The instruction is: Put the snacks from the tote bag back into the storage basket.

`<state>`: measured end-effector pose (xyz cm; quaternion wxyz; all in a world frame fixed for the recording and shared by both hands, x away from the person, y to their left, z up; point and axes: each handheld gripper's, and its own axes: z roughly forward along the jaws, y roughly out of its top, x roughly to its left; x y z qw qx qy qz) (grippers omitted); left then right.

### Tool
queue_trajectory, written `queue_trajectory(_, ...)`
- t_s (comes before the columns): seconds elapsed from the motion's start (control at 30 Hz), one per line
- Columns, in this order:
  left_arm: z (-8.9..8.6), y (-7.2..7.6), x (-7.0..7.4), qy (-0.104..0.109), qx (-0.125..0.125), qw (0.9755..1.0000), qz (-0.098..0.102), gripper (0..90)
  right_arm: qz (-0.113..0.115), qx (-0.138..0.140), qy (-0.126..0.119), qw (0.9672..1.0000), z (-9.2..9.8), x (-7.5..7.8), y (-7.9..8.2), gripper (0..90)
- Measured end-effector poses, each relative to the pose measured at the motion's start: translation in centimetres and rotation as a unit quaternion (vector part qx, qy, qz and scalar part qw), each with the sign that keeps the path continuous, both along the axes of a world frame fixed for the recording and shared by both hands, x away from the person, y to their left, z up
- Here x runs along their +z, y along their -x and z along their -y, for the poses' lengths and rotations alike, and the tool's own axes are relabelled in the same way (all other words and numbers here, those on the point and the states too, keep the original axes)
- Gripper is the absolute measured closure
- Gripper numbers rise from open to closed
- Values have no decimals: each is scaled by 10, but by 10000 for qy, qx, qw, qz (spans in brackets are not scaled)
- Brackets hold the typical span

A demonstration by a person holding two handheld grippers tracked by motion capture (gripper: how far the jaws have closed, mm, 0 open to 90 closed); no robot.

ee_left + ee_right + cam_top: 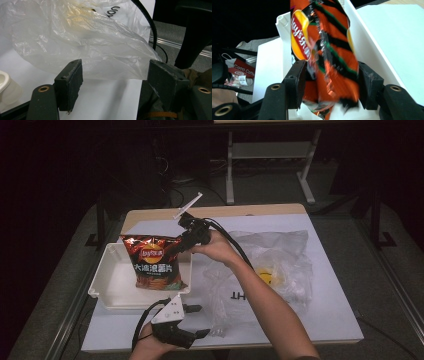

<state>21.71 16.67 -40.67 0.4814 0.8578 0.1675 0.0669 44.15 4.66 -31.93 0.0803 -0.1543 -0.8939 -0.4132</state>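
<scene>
An orange-and-black bag of crisps (pixel 155 262) stands upright in the white tray (pixel 112 290) at the table's left. My right gripper (pixel 181 244) reaches in from the right at the bag's top right corner. In the right gripper view the bag (pixel 324 50) hangs blurred between the two jaws of my right gripper (pixel 332 85), which stand wide apart and do not visibly press on it; the tray wall (pixel 367 42) runs behind. My left gripper (pixel 202 320) rests near the front edge, open and with nothing in it (pixel 115 80).
A crumpled clear plastic bag (pixel 270 265) with something yellow (pixel 265 277) inside lies on the white sheet (pixel 325 320) right of the tray, just beyond the left jaws (pixel 87 42). A red coffee bag (pixel 242 68) lies on the floor past the tray.
</scene>
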Motion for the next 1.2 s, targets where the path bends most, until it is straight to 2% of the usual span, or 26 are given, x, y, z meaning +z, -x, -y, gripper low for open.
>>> queue_trajectory(0.1, 0, 0, 0, 1, 6, 10000, -1, 284, 65, -40, -8, 10000, 4, 1, -1, 451)
queue_trajectory(0.37, 0, 0, 0, 2, 13, 10000, 17, 284, 7, -226, -18, 9997, 16, 3, -3, 440)
queue_trajectory(0.77, -2, -1, 0, -3, 58, 10000, -8, 284, -30, -322, -34, 9995, 28, 8, -3, 428)
queue_trajectory(1.2, -2, -1, 0, -4, 79, 10000, -12, 285, 44, -475, -38, 9989, 42, 11, -5, 421)
